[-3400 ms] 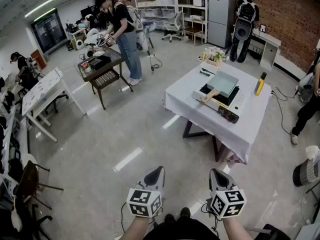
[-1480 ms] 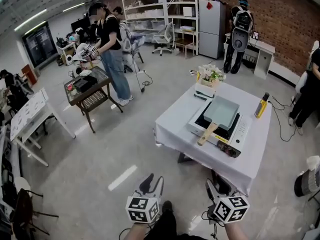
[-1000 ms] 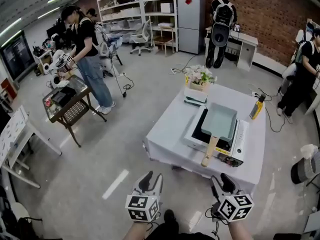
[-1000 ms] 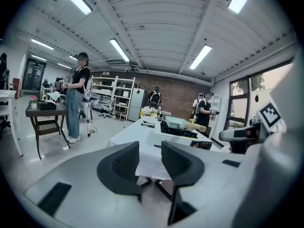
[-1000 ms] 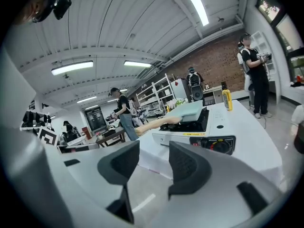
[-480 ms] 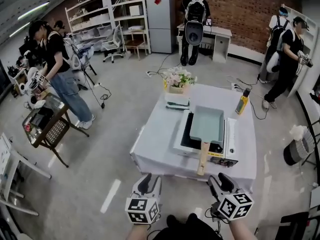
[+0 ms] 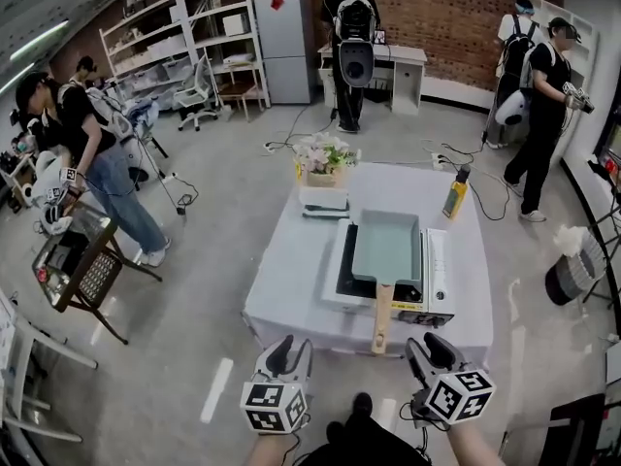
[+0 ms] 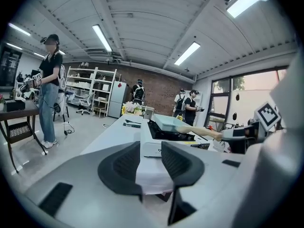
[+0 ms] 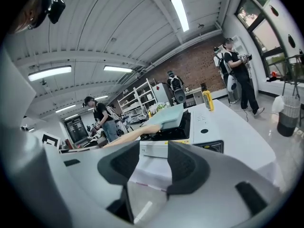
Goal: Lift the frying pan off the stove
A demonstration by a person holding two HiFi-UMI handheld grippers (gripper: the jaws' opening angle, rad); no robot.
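A pale green rectangular frying pan (image 7: 386,245) sits on a white portable stove (image 7: 433,274) on the white-clothed table (image 7: 291,270). Its wooden handle (image 7: 381,317) points toward me, past the stove's front edge. Both grippers hover short of the table's near edge, apart from the pan. My left gripper (image 7: 288,355) is open and empty; in the left gripper view the pan (image 8: 166,121) and its handle (image 8: 202,132) lie ahead to the right. My right gripper (image 7: 432,350) is open and empty too. In the right gripper view the handle (image 9: 127,136) reaches out to the left of the stove (image 9: 204,135).
Behind the stove the table carries a flower box (image 7: 325,159), stacked books (image 7: 323,200) and a yellow bottle (image 7: 452,198). A dark side table (image 7: 78,270) and a person (image 7: 92,153) are at left. More people stand at the back, and a bin (image 7: 568,280) is at right.
The table has swung round and come nearer, so the pan's handle now points straight at me. Both grippers stay open and empty, low in the view.
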